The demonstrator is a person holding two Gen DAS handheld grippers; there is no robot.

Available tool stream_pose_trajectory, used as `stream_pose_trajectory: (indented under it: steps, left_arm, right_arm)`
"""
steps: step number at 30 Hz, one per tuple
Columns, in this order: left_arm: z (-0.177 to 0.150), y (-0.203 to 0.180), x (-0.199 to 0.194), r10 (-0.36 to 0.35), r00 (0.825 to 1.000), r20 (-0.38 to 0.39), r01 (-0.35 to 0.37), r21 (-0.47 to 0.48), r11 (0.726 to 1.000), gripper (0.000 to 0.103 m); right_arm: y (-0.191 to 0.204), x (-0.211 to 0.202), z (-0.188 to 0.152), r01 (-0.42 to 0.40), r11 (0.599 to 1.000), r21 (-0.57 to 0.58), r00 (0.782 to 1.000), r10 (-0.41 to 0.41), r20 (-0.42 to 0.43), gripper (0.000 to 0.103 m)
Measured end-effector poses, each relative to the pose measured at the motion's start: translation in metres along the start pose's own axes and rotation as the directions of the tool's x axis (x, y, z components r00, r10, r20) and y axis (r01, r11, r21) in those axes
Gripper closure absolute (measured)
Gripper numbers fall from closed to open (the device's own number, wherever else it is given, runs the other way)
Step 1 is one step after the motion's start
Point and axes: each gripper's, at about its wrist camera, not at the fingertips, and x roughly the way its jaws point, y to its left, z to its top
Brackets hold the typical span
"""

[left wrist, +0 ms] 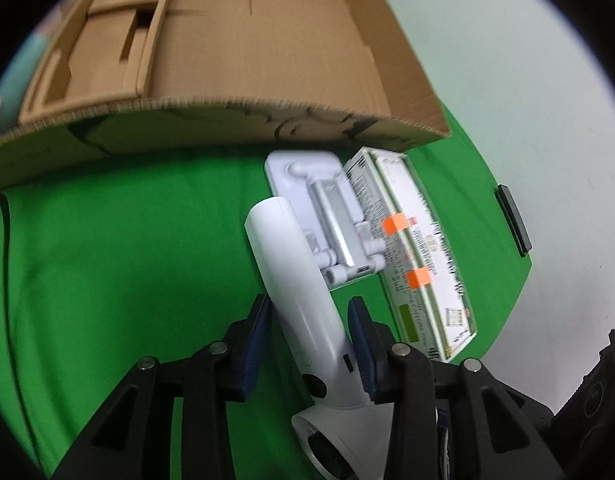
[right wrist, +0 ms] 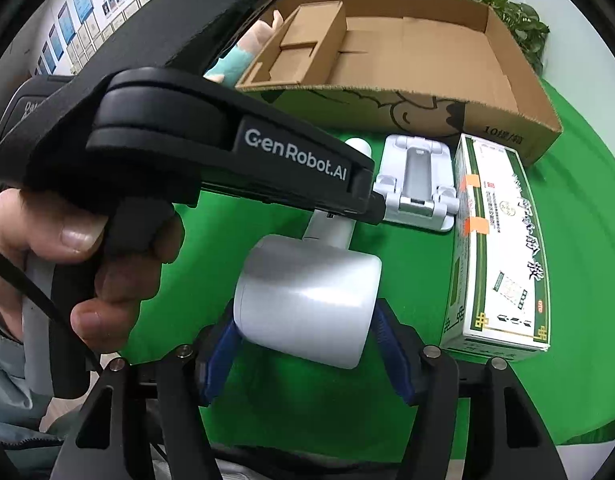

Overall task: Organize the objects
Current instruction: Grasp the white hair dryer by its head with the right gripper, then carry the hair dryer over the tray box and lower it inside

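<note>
A white hair dryer lies over the green cloth. My left gripper (left wrist: 311, 320) is shut on its handle (left wrist: 291, 272). My right gripper (right wrist: 303, 328) is shut on its barrel (right wrist: 307, 300). The left gripper's black body (right wrist: 211, 148) crosses the right wrist view above the dryer. A white folding stand (left wrist: 327, 208) (right wrist: 417, 176) lies beyond the dryer. A green-and-white medicine box (left wrist: 419, 252) (right wrist: 499, 240) with orange tape lies right of the stand. An open cardboard box (left wrist: 235, 40) (right wrist: 407, 64) stands behind them.
A cardboard insert (right wrist: 303, 44) sits in the box's left part. A plush toy (right wrist: 243, 56) lies left of the box. A small black item (left wrist: 513, 220) sits at the cloth's right edge. A potted plant (right wrist: 519, 20) stands behind the box.
</note>
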Motion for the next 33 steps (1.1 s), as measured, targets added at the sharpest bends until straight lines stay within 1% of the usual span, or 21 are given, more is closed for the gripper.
stream_pose_trajectory:
  steps: [4,9,12,15,17,20,22,26,30,33]
  left_arm:
    - [0.011,-0.012,-0.029,0.021,0.997,0.079,-0.024,0.039,0.999,0.065]
    - [0.039,-0.036,-0.065,0.064,0.981,0.181,-0.085,0.109,0.99,0.066]
    - [0.06,-0.05,-0.092,0.069,0.964,0.257,-0.109,0.142,0.984,0.066]
    - [0.085,-0.064,-0.118,0.069,0.942,0.33,-0.126,0.155,0.98,0.066]
    - [0.098,-0.067,-0.135,0.065,0.93,0.361,-0.132,0.164,0.978,0.066]
    - [0.118,-0.07,-0.157,0.07,0.913,0.402,-0.153,0.179,0.972,0.066]
    - [0.136,-0.076,-0.17,0.073,0.9,0.429,-0.167,0.185,0.968,0.066]
    - [0.162,-0.077,-0.19,0.078,0.883,0.463,-0.19,0.202,0.961,0.066]
    - [0.19,-0.075,-0.2,0.083,0.875,0.476,-0.206,0.211,0.956,0.066]
    - [0.202,-0.071,-0.196,0.094,0.876,0.473,-0.218,0.215,0.952,0.066]
  right_arm:
    - [0.004,-0.018,0.007,0.005,1.0,-0.007,0.997,-0.004,0.073,0.042]
    - [0.006,-0.033,0.047,0.006,1.0,-0.026,0.985,-0.001,0.171,0.042]
    - [0.007,-0.05,0.073,0.02,0.999,-0.048,0.971,-0.008,0.241,0.042]
    - [0.01,-0.062,0.103,0.021,0.997,-0.068,0.953,0.0,0.302,0.042]
    - [0.012,-0.072,0.123,0.038,0.995,-0.09,0.943,-0.006,0.334,0.042]
    - [0.013,-0.083,0.152,0.041,0.993,-0.106,0.933,0.0,0.36,0.042]
    - [0.012,-0.089,0.171,0.036,0.993,-0.11,0.928,0.008,0.373,0.042]
    - [0.011,-0.096,0.21,0.046,0.99,-0.131,0.919,0.009,0.394,0.042]
    - [0.011,-0.1,0.246,0.047,0.99,-0.136,0.917,0.011,0.4,0.042]
    - [0.01,-0.097,0.264,0.043,0.99,-0.134,0.919,0.014,0.393,0.042]
